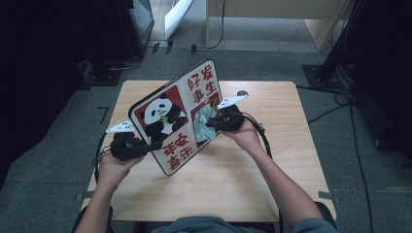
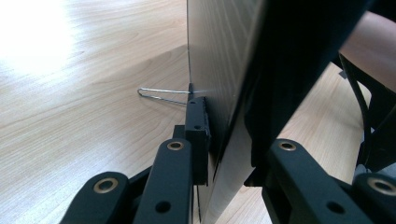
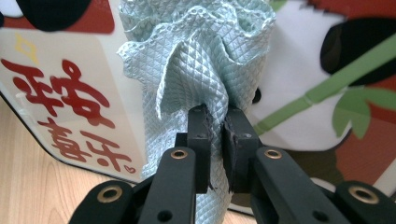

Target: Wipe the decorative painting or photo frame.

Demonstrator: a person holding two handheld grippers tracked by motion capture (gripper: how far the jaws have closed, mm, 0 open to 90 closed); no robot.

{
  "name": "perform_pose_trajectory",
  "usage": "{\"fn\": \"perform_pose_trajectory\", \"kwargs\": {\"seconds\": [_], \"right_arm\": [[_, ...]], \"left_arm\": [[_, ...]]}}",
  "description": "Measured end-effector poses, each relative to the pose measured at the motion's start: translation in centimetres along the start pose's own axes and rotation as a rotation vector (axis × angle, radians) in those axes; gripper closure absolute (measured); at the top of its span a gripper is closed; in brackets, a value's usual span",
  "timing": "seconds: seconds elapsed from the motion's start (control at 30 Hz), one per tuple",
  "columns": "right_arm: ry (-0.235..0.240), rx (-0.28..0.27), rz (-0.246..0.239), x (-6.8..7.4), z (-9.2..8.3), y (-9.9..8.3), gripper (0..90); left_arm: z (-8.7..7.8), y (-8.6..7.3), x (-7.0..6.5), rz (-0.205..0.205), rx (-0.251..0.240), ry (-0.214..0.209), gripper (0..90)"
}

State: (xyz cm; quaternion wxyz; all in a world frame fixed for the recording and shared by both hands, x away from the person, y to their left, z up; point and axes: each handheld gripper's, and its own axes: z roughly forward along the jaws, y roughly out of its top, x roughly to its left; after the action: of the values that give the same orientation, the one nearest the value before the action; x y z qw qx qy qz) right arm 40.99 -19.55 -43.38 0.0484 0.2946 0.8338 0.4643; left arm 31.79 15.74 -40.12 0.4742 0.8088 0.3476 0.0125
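Panda board (image 1: 167, 124) tilted upright over desk (image 1: 272, 184), lower corner on it; white face, red panels, panda with bamboo, red Chinese characters, black rim. Left claw (image 1: 154, 144) clamped on board's left edge. Right claw (image 3: 215, 140) pinching crumpled pale-blue waffle cloth (image 3: 201, 60) against board's face, right of panda.

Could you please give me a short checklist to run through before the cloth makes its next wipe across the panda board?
1. Left gripper clamps the board's edge: ok, its jaws close on the panda board in the left gripper view.
2. Right gripper holds the cloth: ok, the jaws pinch it.
3. Cloth against the printed face: ok, it bunches up against it.
4. Board propped up: ok, tilted, lower edge at the table.
5. Board's wire stand secure: cannot tell.
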Motion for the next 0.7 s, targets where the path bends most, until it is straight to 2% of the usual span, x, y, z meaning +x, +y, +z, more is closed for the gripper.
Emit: {"fn": "perform_pose_trajectory", "kwargs": {"seconds": [0.7], "right_arm": [[-0.008,0.041,0.011,-0.1,1.2,-2.8,82.8]], "left_arm": [[0.0,0.1,0.1,-0.006,0.003,-0.009,77.6]]}}
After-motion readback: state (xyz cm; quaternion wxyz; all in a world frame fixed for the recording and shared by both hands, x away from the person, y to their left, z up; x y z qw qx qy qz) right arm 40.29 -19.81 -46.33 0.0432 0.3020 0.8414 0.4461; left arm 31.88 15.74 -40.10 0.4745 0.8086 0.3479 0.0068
